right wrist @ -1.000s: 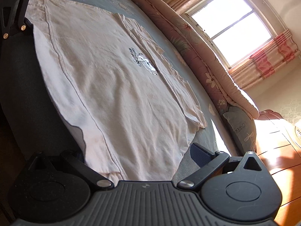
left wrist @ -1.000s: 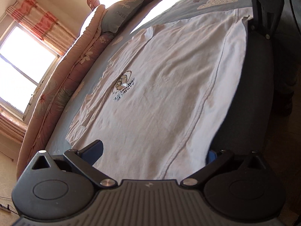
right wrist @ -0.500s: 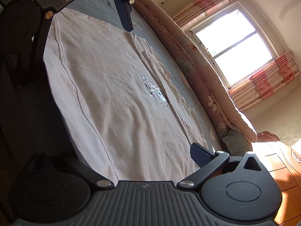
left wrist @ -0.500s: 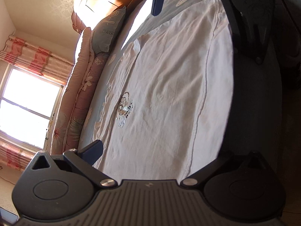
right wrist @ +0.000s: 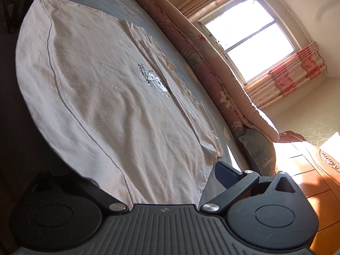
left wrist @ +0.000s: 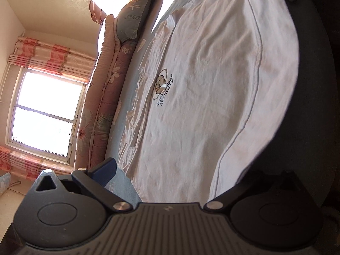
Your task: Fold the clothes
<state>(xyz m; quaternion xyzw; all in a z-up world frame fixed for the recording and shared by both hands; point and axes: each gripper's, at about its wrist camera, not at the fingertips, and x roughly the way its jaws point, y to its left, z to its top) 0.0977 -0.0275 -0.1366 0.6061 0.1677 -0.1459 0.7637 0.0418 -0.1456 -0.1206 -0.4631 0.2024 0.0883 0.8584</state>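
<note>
A white T-shirt (left wrist: 204, 97) lies spread flat on the bed w/ a blue-grey sheet (left wrist: 125, 182), its printed logo (left wrist: 162, 89) facing up. The hem side of the shirt hangs a little over the near edge of the bed, where the stitched seam runs along the border. On the far side 1 sleeve (right wrist: 148, 42) lies folded and wrinkled on the sheet, just beside the shirt body.

The left gripper (left wrist: 176, 170) is low at 1 side edge of the shirt. Its jaws stand wide open; the blue finger pad (left wrist: 106, 170) is over the sheet, just beside the shirt corner, and the other finger is in dark shadow at the bed edge, so I cannot tell if it touches the cloth. It has hold of nothing.

The right gripper (right wrist: 157, 174) is at the opposite side edge, jaws also wide apart, approx. the whole shirt corner lies between the 2 fingers. Its blue pad (right wrist: 226, 171) is above the sheet; nothing is clamped.

Behind the shirt a rolled pink flowered quilt (right wrist: 212, 68) lies along the bed, w/ a grey-blue pillow (left wrist: 132, 21) at its end. A bright window (right wrist: 248, 31) w/ pink striped curtains (left wrist: 48, 57) is on the wall, and an orange wooden headboard (right wrist: 306, 163) is beside the pillow
</note>
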